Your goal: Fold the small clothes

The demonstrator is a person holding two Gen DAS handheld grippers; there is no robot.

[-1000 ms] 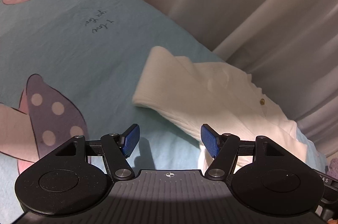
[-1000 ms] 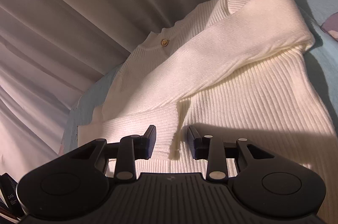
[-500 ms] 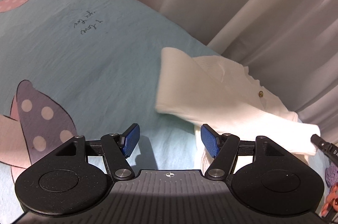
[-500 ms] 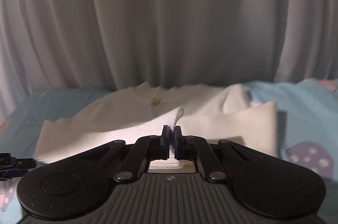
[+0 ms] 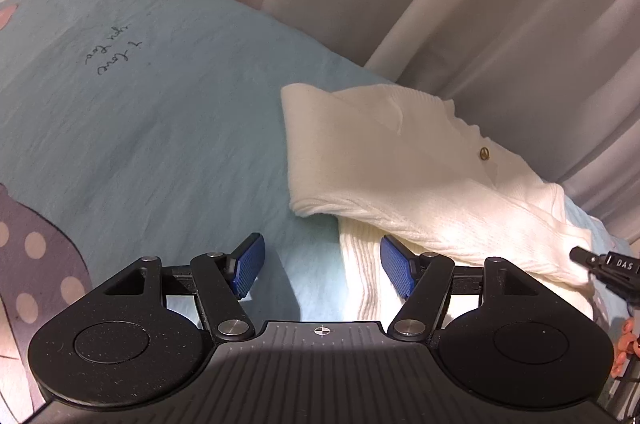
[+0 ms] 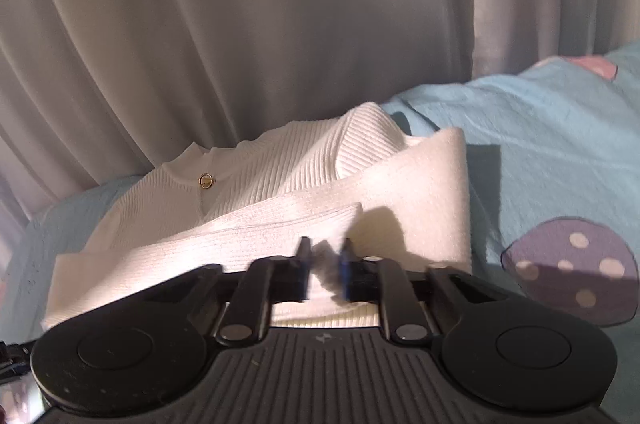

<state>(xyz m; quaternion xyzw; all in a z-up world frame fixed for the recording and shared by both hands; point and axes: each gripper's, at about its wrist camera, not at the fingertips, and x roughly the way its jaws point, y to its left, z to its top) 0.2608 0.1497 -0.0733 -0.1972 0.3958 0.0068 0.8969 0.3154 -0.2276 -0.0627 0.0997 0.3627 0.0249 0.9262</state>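
A white ribbed knit sweater (image 5: 404, 180) with a small gold button (image 5: 484, 154) lies on the light blue bedsheet (image 5: 160, 128), one sleeve folded across its body. My left gripper (image 5: 322, 266) is open and empty, low over the sheet at the sweater's near left edge. My right gripper (image 6: 324, 266) is slightly open, its jaws blurred, right at the sweater's (image 6: 320, 208) folded sleeve with a bit of white fabric between them. The right gripper's tip also shows at the right edge of the left wrist view (image 5: 592, 260), touching the sleeve end.
Pale pleated curtains (image 5: 440, 4) hang close behind the bed. The sheet carries a purple dotted print (image 6: 572, 276) and handwriting-style lettering (image 5: 112, 52). A pink item (image 5: 626, 340) sits at the far right edge.
The right gripper shut on the sleeve, lifted and carried it across the sweater, and its jaws have now parted. The left gripper stayed open and shifted slightly.
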